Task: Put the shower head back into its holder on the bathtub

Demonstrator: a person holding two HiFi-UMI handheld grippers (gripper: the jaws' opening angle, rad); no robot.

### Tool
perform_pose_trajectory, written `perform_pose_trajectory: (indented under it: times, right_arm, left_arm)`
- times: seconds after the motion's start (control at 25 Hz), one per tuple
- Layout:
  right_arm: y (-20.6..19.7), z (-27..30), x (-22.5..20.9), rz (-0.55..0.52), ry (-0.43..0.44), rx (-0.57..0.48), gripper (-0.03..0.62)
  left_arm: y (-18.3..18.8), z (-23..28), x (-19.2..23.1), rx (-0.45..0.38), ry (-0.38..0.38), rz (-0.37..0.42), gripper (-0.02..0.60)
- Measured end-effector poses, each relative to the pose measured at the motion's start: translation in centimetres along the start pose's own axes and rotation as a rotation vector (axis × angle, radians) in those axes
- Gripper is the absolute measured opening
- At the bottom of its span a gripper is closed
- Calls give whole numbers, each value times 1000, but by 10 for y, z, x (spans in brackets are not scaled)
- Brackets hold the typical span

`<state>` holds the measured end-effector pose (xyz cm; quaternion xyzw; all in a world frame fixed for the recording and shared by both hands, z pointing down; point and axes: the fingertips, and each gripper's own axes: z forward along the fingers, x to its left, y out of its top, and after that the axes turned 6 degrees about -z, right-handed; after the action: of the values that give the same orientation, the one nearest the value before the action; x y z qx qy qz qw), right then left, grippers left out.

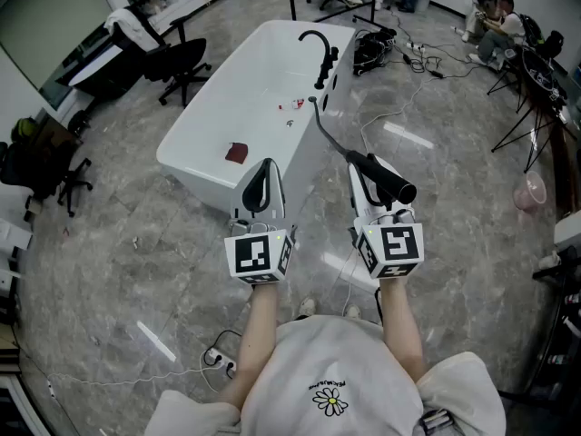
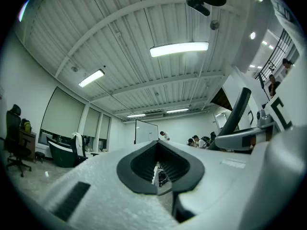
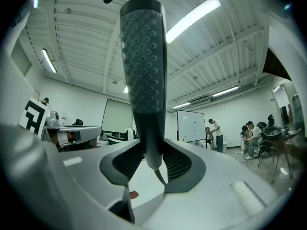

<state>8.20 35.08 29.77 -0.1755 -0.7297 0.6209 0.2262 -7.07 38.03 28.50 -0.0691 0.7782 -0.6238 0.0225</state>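
Marbled floor (image 1: 136, 271), glossy white bathtub (image 1: 263, 89), dimpled shower head (image 3: 144, 71) in right hand-held gripper (image 3: 152, 162)

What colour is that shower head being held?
The shower head is dark grey, dotted; right gripper view shows it best.

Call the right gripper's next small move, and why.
Probably carry the shower head forward toward the faucet end of the bathtub. The right gripper is clamped on it, its hose trails to that rim, and the tub lies well ahead, apart from both grippers. The left gripper is shut and empty, so it likely has no part yet.
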Motion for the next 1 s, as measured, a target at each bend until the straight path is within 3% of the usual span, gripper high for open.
perform_pose_trajectory:
  times: [0.56,0.88,1.0]
  right_arm:
    - [12,1,-17,-18,34,-41,141]
    - [21,-6,-51,-63,72,-70,141]
    - [26,-6,-66,-70,105,-81,141]
  left_arm:
    - [-9,6,-13,7,25,-11,0]
    - [-66,40,-66,127,-83,0,2]
    - [-87,59,-84,175,-96,40,91]
